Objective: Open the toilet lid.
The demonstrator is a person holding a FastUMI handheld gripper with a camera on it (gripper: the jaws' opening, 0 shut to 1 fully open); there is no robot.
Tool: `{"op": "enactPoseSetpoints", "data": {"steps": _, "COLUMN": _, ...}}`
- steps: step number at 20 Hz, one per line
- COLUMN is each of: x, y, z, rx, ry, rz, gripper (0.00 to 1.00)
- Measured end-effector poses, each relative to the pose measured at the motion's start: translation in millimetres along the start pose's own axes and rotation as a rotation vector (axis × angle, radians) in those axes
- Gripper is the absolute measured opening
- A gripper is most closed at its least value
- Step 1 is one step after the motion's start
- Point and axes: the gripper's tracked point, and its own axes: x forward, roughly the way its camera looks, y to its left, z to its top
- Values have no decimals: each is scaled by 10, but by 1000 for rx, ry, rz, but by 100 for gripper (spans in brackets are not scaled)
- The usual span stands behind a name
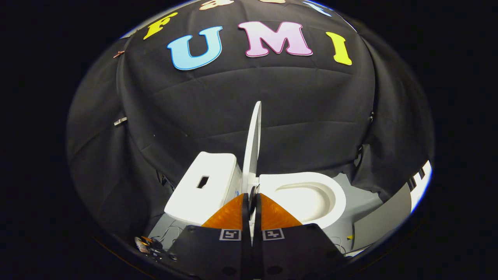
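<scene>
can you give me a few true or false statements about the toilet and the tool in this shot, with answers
1. The thin white plastic toilet lid stands upright, seen edge-on. True.
2. The white oval toilet bowl is covered by the lid. False: the bowl lies open, with its seat ring and hollow exposed.
3. The tool with orange fingers has its fingers spread wide apart. False: the fingers sit close together, with just a narrow gap between them.
4. The white boxy toilet tank has a small dark rectangular opening in its top. True.
5. The tank and the bowl are on the same side of the lid. False: the raised lid stands between them.
6. The fingertips reach up to the base of the lid near its hinge. True.
</scene>
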Motion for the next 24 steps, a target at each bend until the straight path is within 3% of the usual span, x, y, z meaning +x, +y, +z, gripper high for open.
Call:
{"op": "enactPoseSetpoints", "data": {"steps": 15, "x": 105, "y": 983, "z": -69, "rx": -167, "ry": -25, "rz": -55, "gripper": 6}}
{"op": "enactPoseSetpoints", "data": {"steps": 18, "x": 148, "y": 1205, "z": -122, "rx": -207, "ry": -16, "rz": -14, "gripper": 7}}
{"op": "enactPoseSetpoints", "data": {"steps": 24, "x": 194, "y": 1371, "z": -152, "rx": -233, "ry": -22, "rz": -16, "gripper": 10}}
